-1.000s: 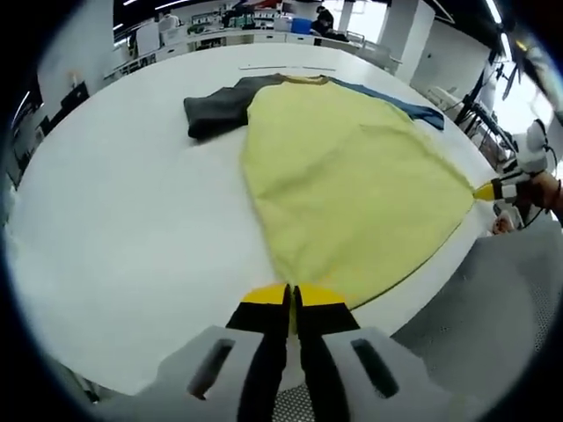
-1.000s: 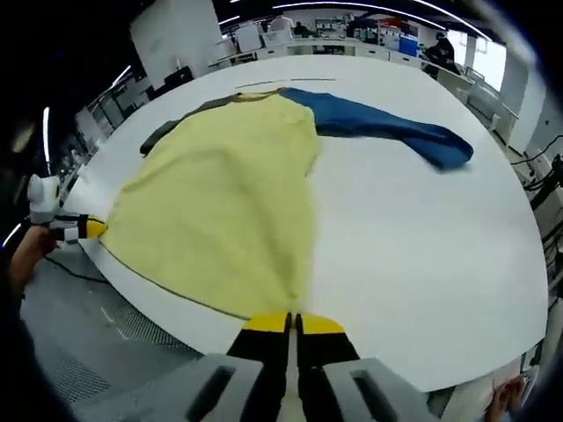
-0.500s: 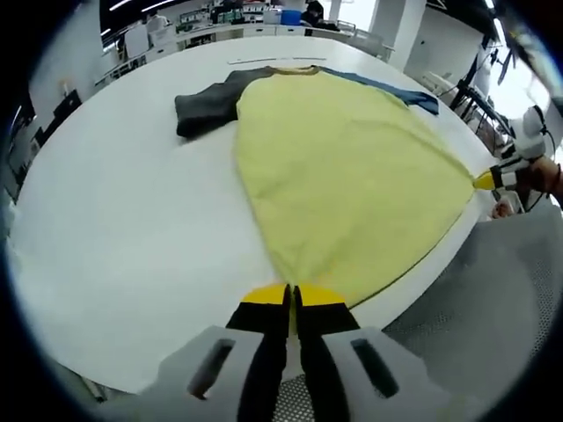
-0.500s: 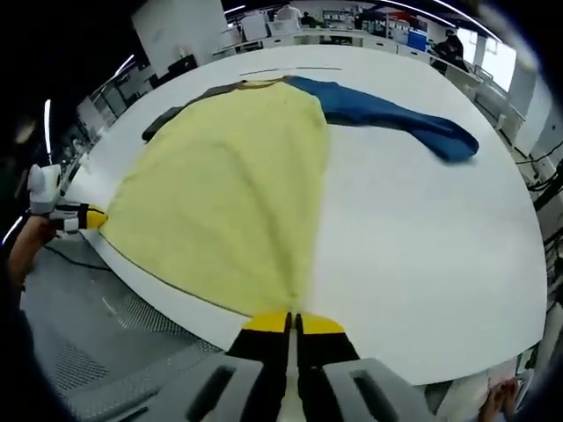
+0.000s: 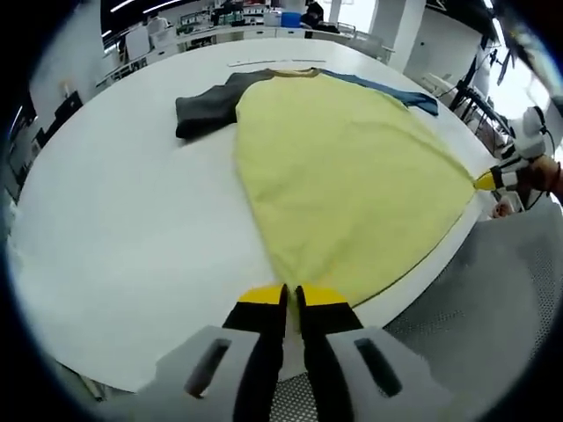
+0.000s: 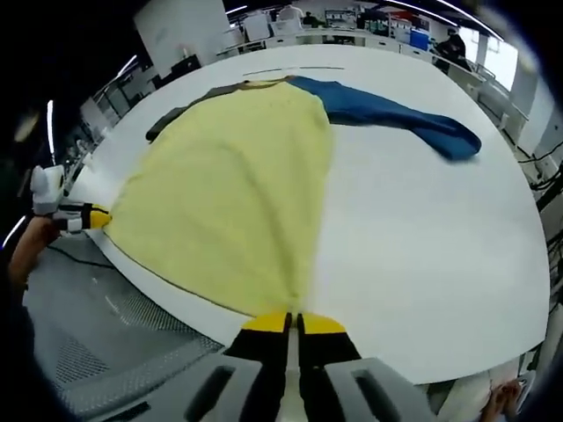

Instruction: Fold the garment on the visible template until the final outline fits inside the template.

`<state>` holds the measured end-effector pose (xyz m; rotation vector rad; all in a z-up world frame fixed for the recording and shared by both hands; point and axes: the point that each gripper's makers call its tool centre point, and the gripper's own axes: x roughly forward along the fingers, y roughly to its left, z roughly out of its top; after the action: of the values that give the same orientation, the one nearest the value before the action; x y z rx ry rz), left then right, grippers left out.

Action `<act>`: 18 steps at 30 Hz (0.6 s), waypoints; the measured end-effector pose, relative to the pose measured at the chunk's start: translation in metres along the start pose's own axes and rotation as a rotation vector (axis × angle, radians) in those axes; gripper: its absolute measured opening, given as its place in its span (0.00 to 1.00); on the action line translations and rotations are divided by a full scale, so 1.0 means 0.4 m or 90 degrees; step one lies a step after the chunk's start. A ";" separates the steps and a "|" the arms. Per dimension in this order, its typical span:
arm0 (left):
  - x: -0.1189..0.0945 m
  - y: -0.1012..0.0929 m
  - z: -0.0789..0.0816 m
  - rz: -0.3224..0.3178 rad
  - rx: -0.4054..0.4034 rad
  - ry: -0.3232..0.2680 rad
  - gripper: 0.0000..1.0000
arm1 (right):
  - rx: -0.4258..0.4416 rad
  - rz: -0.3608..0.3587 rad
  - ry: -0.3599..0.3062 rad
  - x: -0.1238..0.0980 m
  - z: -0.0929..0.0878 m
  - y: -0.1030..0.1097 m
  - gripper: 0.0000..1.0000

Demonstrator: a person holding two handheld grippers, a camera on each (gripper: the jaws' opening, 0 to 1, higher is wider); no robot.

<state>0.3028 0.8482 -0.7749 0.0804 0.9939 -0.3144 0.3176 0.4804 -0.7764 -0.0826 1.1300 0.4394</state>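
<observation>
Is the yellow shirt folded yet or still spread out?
Spread out: the yellow body lies flat, both sleeves extended sideways, gray sleeve and blue sleeve.

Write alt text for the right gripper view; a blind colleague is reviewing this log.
The right gripper, shut, pinches one hem corner of a yellow shirt spread on a white table. The left gripper holds the other corner; a blue sleeve lies flat.

One garment (image 5: 343, 167) with a yellow body, one grey sleeve (image 5: 207, 110) and one blue sleeve (image 6: 396, 119); two tongs (image 5: 292, 299) (image 6: 291, 323); one counter (image 5: 123, 220).
</observation>
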 end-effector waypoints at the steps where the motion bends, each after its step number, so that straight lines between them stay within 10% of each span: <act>1: -0.001 0.002 0.004 0.003 -0.002 -0.008 0.16 | 0.007 -0.009 -0.010 -0.005 0.006 -0.008 0.08; 10: -0.013 0.009 0.064 -0.006 -0.041 -0.097 0.53 | 0.037 -0.003 -0.090 -0.029 0.081 -0.034 0.52; 18: -0.014 0.007 0.092 -0.022 -0.038 -0.131 0.80 | 0.073 0.002 -0.135 -0.040 0.153 -0.098 0.60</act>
<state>0.3305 0.8444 -0.7503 -0.0239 0.8006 -0.3181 0.3793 0.4573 -0.7419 0.0660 0.9439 0.3761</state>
